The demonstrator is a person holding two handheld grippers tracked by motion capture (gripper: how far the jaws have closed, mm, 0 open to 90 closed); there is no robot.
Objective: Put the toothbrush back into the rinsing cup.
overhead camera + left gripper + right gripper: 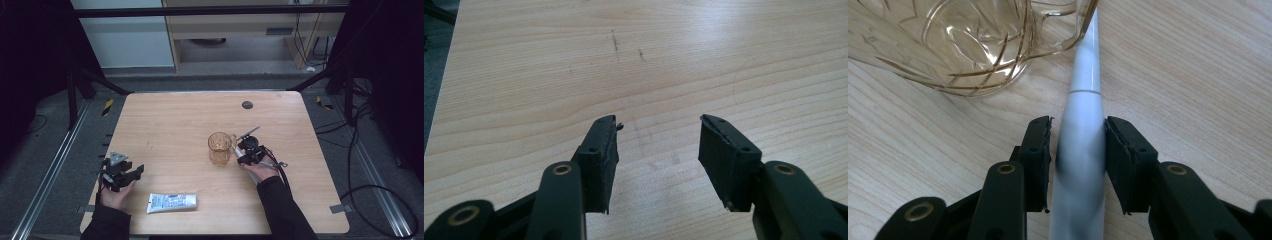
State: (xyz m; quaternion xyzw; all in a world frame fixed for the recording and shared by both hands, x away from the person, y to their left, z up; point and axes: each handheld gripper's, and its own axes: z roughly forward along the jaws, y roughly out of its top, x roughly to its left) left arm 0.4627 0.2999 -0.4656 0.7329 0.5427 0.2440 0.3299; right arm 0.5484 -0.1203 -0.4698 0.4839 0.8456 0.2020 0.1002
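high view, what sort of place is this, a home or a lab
Most likely a lab or recording rig, not a home: a bare wooden table stands inside dark metal framing, with loose cables trailing over grey carpet and plain office furniture behind.

A white, slim-handled toothbrush [1083, 150] lies between the pads of the right gripper [1078, 155], its neck passing under the handle of a clear amber glass mug [219, 148] standing upright near the wooden table's middle.
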